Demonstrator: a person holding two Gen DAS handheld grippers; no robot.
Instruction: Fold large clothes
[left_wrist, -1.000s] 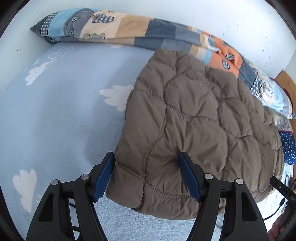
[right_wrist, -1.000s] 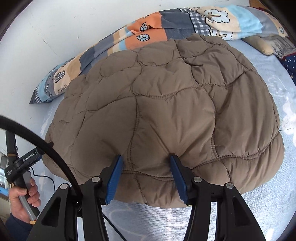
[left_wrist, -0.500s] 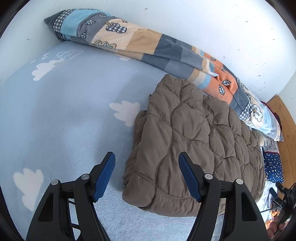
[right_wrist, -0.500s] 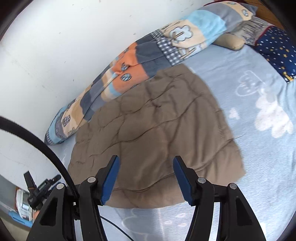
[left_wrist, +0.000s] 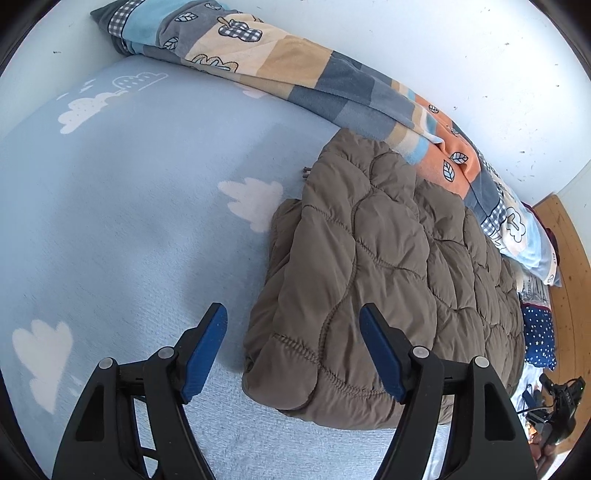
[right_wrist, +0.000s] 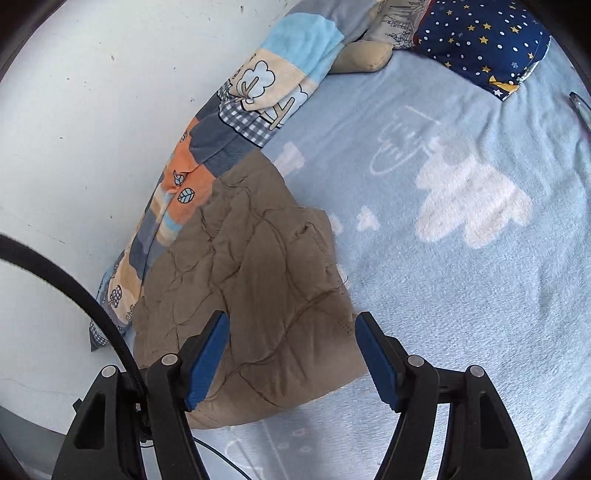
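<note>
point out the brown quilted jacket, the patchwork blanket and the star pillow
brown quilted jacket (left_wrist: 388, 266): left wrist view, top quilted panel
patchwork blanket (left_wrist: 291, 68): left wrist view, tan patch
star pillow (right_wrist: 480, 40): right wrist view, navy middle

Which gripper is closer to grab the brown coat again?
Probably left. The left hand-held gripper hangs open right at the coat's thick folded corner. The right hand-held gripper, jaws just opened wider, sits over the coat's edge, gripping nothing.

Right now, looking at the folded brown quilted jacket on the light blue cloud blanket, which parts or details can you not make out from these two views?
- Brown quilted jacket, left wrist view: its underside and inner layers, hidden by the top fold.
- The jacket, right wrist view: stitching is motion-blurred; the near edge sits behind the right gripper.
- Beige stuffed toy, right wrist view: cut off by the top edge.
- Black device, left wrist view: too small at the rim.
</note>
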